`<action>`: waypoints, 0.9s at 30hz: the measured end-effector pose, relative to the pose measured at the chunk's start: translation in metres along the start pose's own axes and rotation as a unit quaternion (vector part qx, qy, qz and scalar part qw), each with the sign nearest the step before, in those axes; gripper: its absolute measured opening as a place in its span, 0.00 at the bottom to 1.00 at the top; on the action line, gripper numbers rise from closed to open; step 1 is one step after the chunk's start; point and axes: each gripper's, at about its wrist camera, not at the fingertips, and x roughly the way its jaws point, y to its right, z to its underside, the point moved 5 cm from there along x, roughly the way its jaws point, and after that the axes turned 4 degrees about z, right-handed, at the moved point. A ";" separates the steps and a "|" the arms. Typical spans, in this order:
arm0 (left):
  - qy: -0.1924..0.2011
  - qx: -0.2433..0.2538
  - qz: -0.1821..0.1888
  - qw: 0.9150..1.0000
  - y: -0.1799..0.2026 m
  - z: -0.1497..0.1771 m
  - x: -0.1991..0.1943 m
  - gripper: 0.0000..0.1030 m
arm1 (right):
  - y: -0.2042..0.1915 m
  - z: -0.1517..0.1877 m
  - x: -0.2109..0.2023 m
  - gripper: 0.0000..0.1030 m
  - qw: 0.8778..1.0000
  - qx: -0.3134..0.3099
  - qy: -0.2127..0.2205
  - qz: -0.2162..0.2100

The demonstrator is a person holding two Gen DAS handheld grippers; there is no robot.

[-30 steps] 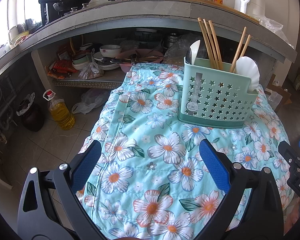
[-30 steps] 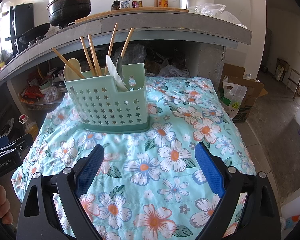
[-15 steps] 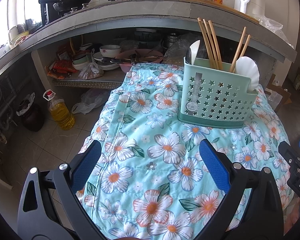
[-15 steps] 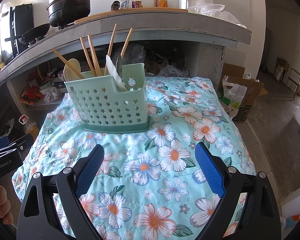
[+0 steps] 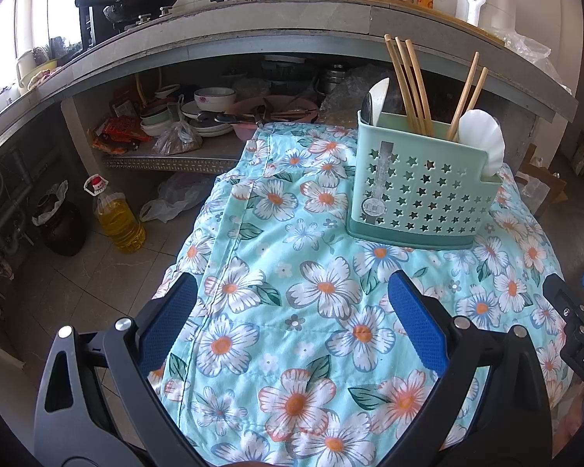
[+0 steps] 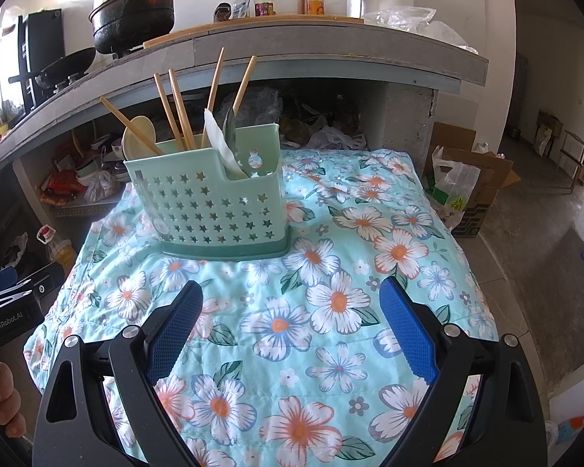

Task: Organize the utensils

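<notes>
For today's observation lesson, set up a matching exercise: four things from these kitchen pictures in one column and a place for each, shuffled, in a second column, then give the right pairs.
Things
1. chopsticks
2. oil bottle
3. black pot
4. cardboard box

Places
A. on the floor, right of the table
B. on the counter
C. standing in the green caddy
D. on the floor, left of the table

Pairs: 1-C, 2-D, 3-B, 4-A
</notes>
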 end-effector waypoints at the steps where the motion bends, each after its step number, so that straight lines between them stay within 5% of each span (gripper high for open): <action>1: 0.000 -0.001 0.000 1.000 0.000 0.000 0.000 0.92 | 0.000 0.000 0.000 0.87 1.000 0.000 0.000 0.000; 27: -0.004 0.000 0.002 1.000 0.003 0.000 0.001 0.92 | -0.001 -0.001 0.000 0.87 1.000 0.000 0.000 -0.001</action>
